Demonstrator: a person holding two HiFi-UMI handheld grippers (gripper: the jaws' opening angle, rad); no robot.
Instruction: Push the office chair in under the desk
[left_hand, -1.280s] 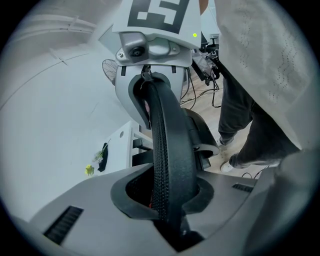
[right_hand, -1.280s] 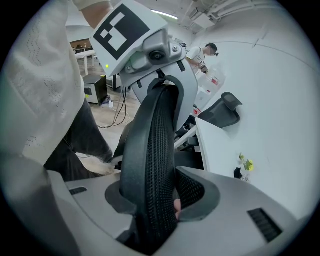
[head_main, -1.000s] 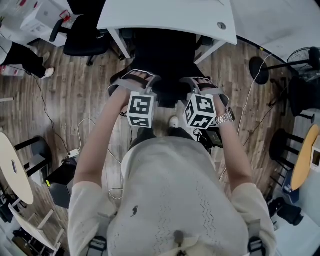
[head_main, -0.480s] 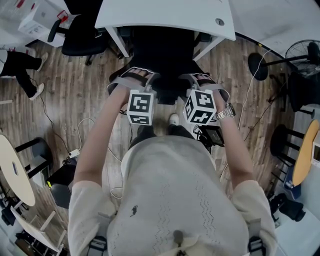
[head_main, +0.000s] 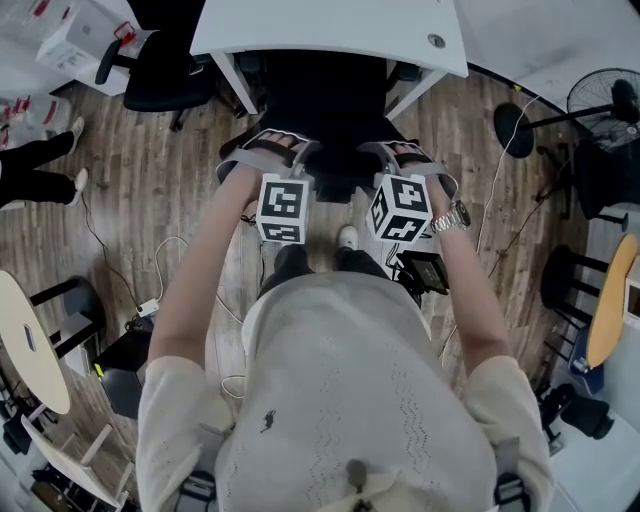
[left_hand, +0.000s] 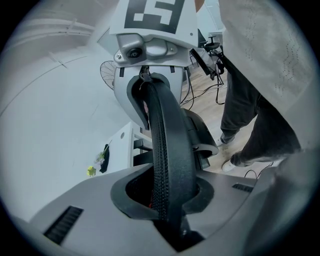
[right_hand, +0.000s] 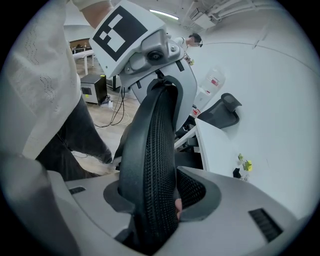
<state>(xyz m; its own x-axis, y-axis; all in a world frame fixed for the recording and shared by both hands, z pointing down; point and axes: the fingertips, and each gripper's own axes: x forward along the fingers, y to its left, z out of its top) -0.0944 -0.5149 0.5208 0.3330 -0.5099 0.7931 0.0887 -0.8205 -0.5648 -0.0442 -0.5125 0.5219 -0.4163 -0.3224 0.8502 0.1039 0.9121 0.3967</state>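
The office chair (head_main: 322, 95) is sitting on the wooden floor (head_main: 150, 180) with its front tucked beneath the white bench (head_main: 330, 30), its back facing the person, who is standing just behind it. Both claws are reaching down onto the top edge of the backrest (left_hand: 167, 150), side by side and a little apart. The left claw (head_main: 272, 150) is clamping that black mesh rim, which is running straight up between its jaws and filling the space there. The right claw (head_main: 402, 152) is straddling the same rim further along; its jaws have just been opening and are now standing wide, with the backrest lying between them, close to one jaw and leaving a gap on the other side.
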